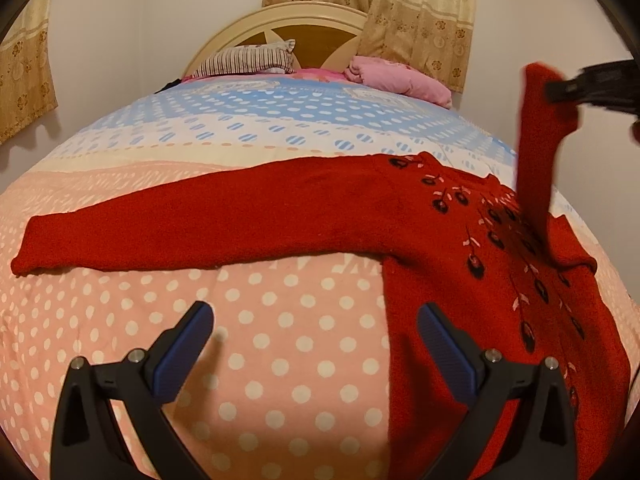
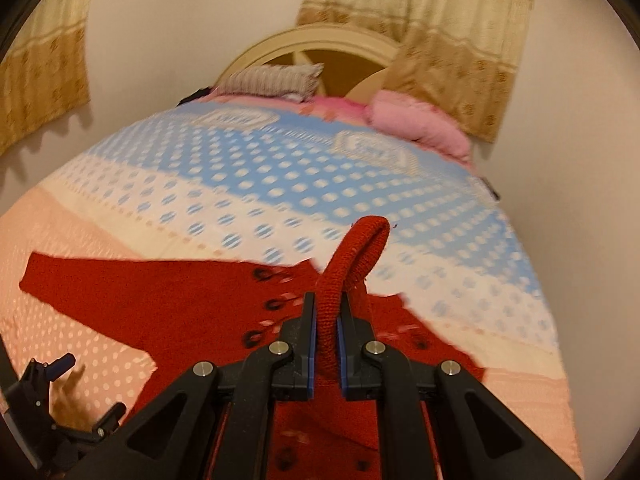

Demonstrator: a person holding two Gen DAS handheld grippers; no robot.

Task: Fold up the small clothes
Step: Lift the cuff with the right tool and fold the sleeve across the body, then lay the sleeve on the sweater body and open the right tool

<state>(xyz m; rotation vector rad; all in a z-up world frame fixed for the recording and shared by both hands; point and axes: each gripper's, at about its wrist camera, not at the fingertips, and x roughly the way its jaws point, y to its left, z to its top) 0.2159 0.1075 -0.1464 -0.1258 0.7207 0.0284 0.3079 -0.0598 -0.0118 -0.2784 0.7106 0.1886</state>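
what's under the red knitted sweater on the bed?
The red knitted sweater lies on a pink polka-dot bedspread, which shows all around it. Whatever sits directly beneath the sweater body is covered. Its lifted sleeve hangs above it.

- No readable text, label, brand, number or sign shows in either view.
- The bedspread (image 1: 280, 128) carries framed panels near the headboard (image 1: 280, 20), and these may hold lettering, but they are too blurred and small to read.
- The red sweater (image 1: 320, 208), lying on the bedspread towards the foot end from the headboard, bears only a flower pattern and no letters.
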